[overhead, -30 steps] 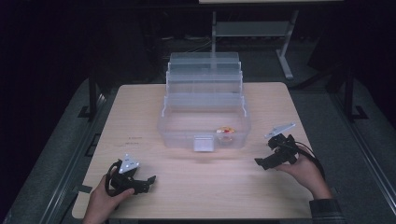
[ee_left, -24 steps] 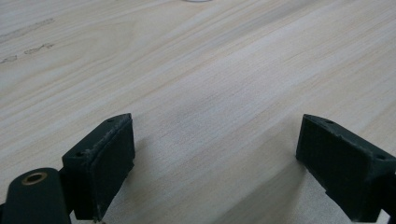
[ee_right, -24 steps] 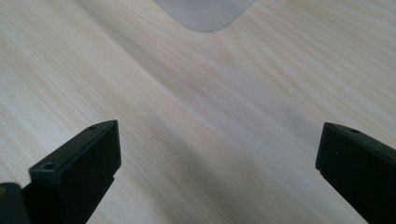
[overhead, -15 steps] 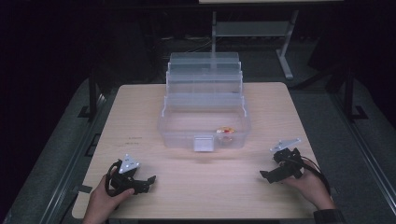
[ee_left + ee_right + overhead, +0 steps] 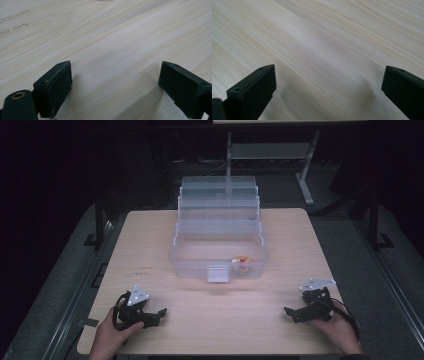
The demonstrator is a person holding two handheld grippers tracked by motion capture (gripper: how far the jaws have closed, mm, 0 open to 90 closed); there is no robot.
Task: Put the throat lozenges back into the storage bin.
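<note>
R tongs (image 5: 291, 312) moved nearer table (image 5: 150, 235) front edge.

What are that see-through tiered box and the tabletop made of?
The tiered box looks like clear, glossy plastic: the table shows through its walls. The table looks like pale wood or a wood-look laminate with a matt finish; straight grain lines run across it in both gripper views.

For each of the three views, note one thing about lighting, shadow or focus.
High view: the table is brightly lit while the surroundings fall into darkness, and the clear box looks hazy. Left gripper view: the left claw casts soft shadows on the wood. Right gripper view: the right claw looks soft, with a dim shadow between its jaws.
</note>
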